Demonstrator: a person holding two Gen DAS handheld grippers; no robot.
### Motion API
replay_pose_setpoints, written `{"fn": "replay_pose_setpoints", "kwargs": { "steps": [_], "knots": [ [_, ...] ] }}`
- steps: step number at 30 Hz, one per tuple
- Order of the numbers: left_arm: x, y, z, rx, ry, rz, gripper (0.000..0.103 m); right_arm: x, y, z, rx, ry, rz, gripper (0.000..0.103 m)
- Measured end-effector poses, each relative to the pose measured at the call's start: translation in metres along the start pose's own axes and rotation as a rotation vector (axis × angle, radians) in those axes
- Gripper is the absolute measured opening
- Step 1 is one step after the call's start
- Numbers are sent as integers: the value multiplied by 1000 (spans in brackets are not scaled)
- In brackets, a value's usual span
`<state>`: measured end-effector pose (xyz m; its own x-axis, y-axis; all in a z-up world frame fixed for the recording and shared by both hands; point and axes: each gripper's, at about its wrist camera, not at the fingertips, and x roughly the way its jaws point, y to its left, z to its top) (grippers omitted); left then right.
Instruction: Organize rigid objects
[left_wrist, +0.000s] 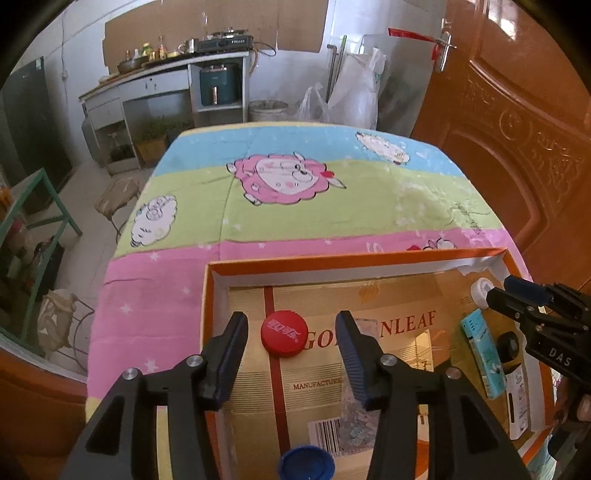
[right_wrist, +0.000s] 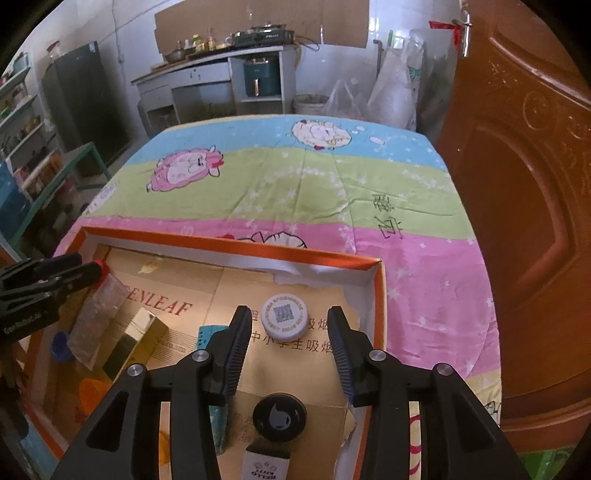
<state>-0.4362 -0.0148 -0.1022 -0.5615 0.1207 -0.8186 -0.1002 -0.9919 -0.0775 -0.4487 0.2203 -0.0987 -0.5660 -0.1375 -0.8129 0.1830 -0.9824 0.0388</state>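
Red cap lies between the parted left gripper pads, seemingly untouched; right gripper parted around white cap

The left gripper points steeply down, its two black fingers tipped with ribbed blue pads standing well apart, nothing pressed between them. The right gripper tilts down at much the same angle, its jaws also parted with the pads clear of anything. In the left wrist view the right gripper shows at the right edge, reaching in towards the far right; in the right wrist view the left gripper shows at the left edge
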Motion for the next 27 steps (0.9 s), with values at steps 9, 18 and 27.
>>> {"fn": "replay_pose_setpoints", "kwargs": {
  "steps": [9, 18, 27],
  "knots": [
    [-28, -5, -2, 5, -59, 13, 49, -27, 4, -6, 24, -47, -12, 46],
    [-63, -11, -12, -1, -115, 10, 49, -55, 6, -18, 53, -85, -19, 47],
    [-92, -20, -25, 3, -152, 2, 49, -92, 15, -32, 61, -130, -32, 47]
  ]
}}
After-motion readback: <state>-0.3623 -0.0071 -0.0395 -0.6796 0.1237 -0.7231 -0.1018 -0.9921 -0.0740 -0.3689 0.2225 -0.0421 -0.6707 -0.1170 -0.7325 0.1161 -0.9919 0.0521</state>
